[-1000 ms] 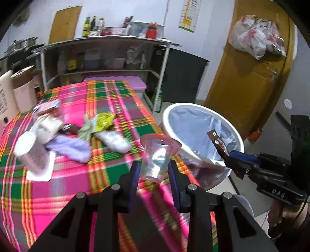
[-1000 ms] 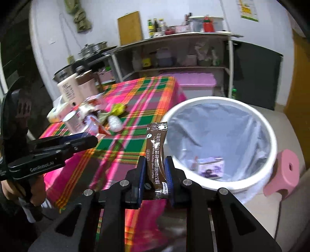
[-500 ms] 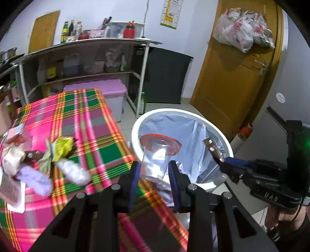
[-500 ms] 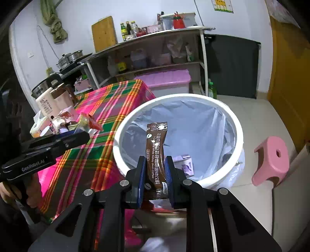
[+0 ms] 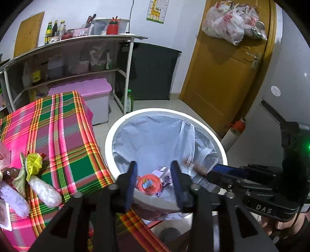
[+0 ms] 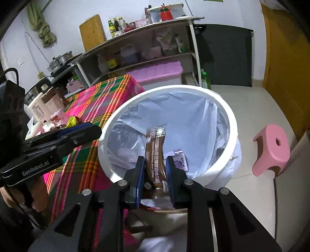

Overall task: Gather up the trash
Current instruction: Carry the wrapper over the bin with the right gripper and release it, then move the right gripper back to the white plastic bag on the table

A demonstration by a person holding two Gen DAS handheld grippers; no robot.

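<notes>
Left gripper [image 5: 154, 181], jaws just opened, nothing between them, cup [image 5: 149, 183] lying in bin [image 5: 116, 133]; only right view shows right gripper [image 6: 155, 174] loosening around sachet [image 6: 155, 153].

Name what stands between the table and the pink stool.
The white bin, lined with a bag, stands between the table and the stool. The right wrist view shows it.

I see white walls [image 5: 120, 11], pale tiled floor [image 6: 257, 108], an ochre door [image 5: 222, 81], metal shelving [image 5: 77, 56], possibly a dark cabinet [image 5: 153, 71] beside it.
</notes>
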